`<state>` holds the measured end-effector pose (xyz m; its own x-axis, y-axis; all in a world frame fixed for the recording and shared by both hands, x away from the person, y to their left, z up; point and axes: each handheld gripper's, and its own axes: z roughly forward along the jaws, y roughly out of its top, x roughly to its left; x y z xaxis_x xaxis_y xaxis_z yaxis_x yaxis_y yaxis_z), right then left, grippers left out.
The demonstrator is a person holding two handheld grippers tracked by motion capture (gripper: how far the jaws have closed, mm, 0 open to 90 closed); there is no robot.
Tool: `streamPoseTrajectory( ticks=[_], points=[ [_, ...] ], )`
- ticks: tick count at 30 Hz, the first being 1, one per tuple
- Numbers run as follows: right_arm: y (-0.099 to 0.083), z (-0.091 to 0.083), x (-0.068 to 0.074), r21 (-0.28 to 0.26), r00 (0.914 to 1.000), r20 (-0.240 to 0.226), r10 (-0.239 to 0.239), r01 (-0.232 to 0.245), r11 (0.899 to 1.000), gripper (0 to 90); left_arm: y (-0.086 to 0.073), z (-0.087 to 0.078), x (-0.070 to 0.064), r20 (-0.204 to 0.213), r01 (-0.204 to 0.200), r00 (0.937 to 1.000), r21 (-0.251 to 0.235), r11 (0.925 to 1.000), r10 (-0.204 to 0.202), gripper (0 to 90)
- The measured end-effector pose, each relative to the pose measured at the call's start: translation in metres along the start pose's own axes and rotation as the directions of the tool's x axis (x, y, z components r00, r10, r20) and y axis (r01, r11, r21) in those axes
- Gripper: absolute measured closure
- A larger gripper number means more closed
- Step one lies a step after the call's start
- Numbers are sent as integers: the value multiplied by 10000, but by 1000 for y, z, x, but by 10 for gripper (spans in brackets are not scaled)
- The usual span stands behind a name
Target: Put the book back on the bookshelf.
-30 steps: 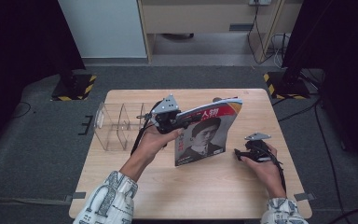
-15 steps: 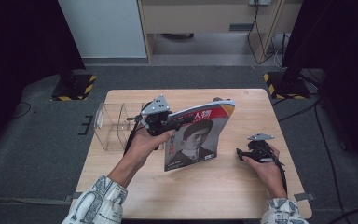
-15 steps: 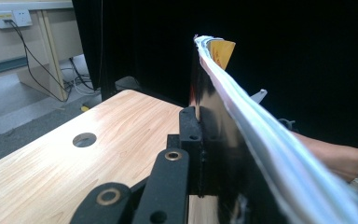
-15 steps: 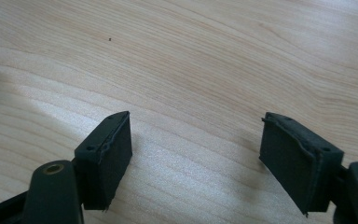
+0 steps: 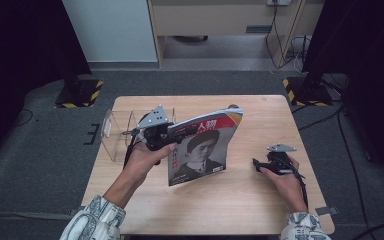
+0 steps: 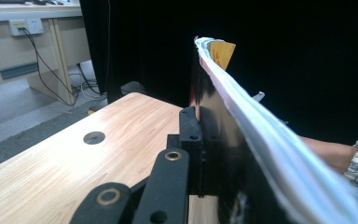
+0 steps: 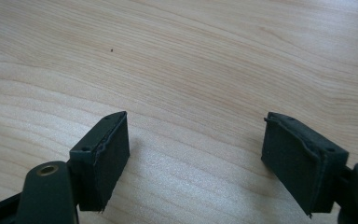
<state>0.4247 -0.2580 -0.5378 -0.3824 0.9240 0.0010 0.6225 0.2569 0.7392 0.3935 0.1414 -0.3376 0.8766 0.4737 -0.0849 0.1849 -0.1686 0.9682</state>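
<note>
Clear acrylic organizer (image 5: pixel 116 134), divided into compartments, stands at the left edge of the wooden table (image 5: pixel 260 200), left of centre in the high view. Just to its right, the left gripper (image 5: pixel 166 136) is raised above the tabletop in the person's left hand (image 5: pixel 142 157); its jaws are clamped on the left edge of the magazine (image 5: pixel 202 145). The magazine sits in the middle of the frame, held off the table and tilted, red title band uppermost, portrait cover facing the camera, lower corner near the wood. In the left gripper view the black jaws pinch the glossy cover, page edges (image 6: pixel 261 135) fanning toward the lower right, and a round hole (image 6: pixel 94 137) in the table shows at left. Right of centre in the high view, the right gripper (image 5: pixel 261 164) rests low on the table, well apart from the magazine; in the right gripper view its jaws stand wide apart over bare wood, holding nothing.
</note>
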Motion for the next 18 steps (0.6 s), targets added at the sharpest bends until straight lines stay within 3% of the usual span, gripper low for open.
streamPoseTrajectory(
  ticks=[12, 18],
  points=[
    [0, 0, 1, -17, 10000, 42, 55, -55, 10000, 230, -8, -23, 1, -149, 80, 9999, -31, 10000, -80, 864],
    [0, 0, 1, -18, 10000, 43, 53, -53, 10000, 230, -13, -38, 3, -443, 202, 9988, -160, 9997, -209, 863]
  ],
)
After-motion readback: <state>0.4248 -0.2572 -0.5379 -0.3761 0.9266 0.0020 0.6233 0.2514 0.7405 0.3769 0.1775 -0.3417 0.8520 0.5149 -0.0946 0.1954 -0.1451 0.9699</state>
